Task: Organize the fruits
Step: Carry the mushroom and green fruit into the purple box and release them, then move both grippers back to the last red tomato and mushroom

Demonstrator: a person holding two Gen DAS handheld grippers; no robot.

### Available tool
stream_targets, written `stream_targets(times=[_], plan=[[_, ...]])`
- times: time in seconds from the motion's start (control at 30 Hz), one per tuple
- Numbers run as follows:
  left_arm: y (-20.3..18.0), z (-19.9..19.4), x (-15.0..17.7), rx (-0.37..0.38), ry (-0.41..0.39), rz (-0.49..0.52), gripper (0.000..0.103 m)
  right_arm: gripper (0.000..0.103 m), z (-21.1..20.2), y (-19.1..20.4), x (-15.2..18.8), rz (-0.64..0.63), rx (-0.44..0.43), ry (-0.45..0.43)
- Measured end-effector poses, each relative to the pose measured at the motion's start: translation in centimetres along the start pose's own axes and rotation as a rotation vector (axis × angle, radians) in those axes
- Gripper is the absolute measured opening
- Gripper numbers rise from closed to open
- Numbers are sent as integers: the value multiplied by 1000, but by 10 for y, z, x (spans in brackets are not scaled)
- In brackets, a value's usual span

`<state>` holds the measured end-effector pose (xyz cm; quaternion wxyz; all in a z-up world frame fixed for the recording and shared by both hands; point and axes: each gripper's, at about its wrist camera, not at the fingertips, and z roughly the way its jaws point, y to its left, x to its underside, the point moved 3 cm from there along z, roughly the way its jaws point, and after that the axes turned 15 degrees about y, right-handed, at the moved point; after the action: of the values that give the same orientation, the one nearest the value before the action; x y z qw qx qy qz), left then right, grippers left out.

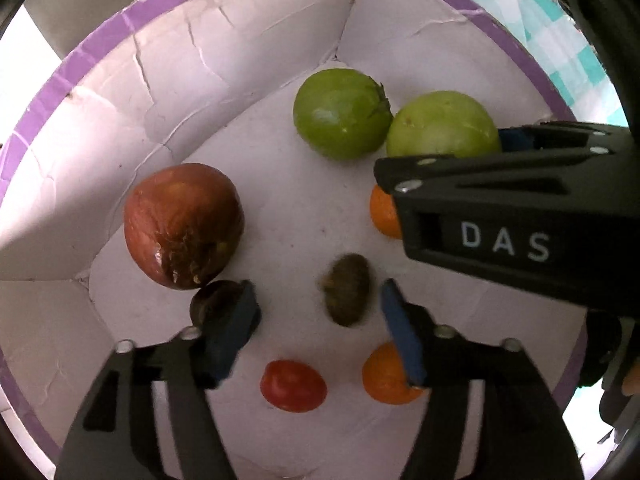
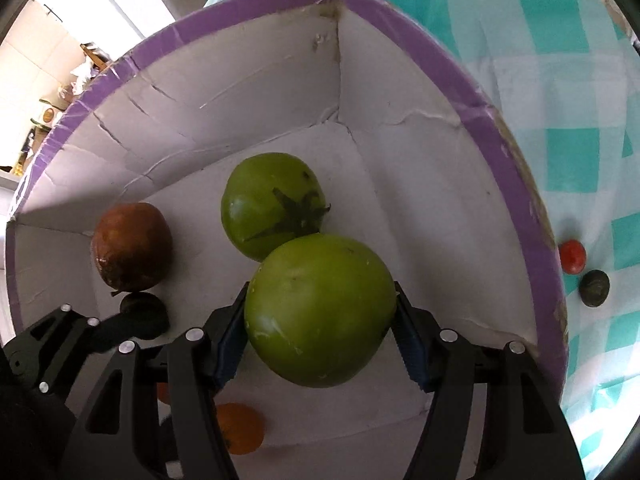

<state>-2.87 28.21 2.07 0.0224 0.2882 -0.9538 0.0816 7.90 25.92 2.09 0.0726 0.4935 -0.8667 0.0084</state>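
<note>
Contents of one white cardboard box (image 1: pixel 168 92) with a purple rim, standing on a tabletop (image 2: pixel 560 92) under a teal-and-white checked cloth. Left claw (image 1: pixel 318 328): pointing down into the box, blue pads apart, nothing pressed between them; a small, blurred brownish-green fruit (image 1: pixel 347 290) sits in the gap, clear of both pads. Right claw (image 2: pixel 320 338): also pointing down into the box, clamped on a large green tomato (image 2: pixel 320 310), one pad against each flank (seen from the left wrist camera, this claw reaches in from the right, with the same tomato at its tip). Second green tomato (image 2: pixel 273 205): on the box floor near the far corner, dark stem star facing up, just beside the held one. Large brown-red tomato (image 1: pixel 183 225): on the floor toward the left wall, skin scarred on its lower face. Small dark fruit (image 1: pixel 212 304): just below it, partly hidden behind the left claw's left pad. Small red tomato (image 1: pixel 293 385): on the floor, near edge. Orange fruit (image 1: pixel 386 374): beside it, partly behind the right pad. Further orange fruit (image 1: pixel 383 212): half covered by the right claw. Outside the box, on the cloth: one small red tomato (image 2: pixel 572 256) and one dark round fruit (image 2: pixel 595 287), close together.
</note>
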Motion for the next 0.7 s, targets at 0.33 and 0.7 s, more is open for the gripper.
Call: stream_targets(times=[0.33,0.7], plan=[[1,-60,34,-64,-103,75,90,86,-81,33,46,38,90,-203],[-40,-195,100,-65,-375,278,100,88,-248,40,190,147,256,-422]])
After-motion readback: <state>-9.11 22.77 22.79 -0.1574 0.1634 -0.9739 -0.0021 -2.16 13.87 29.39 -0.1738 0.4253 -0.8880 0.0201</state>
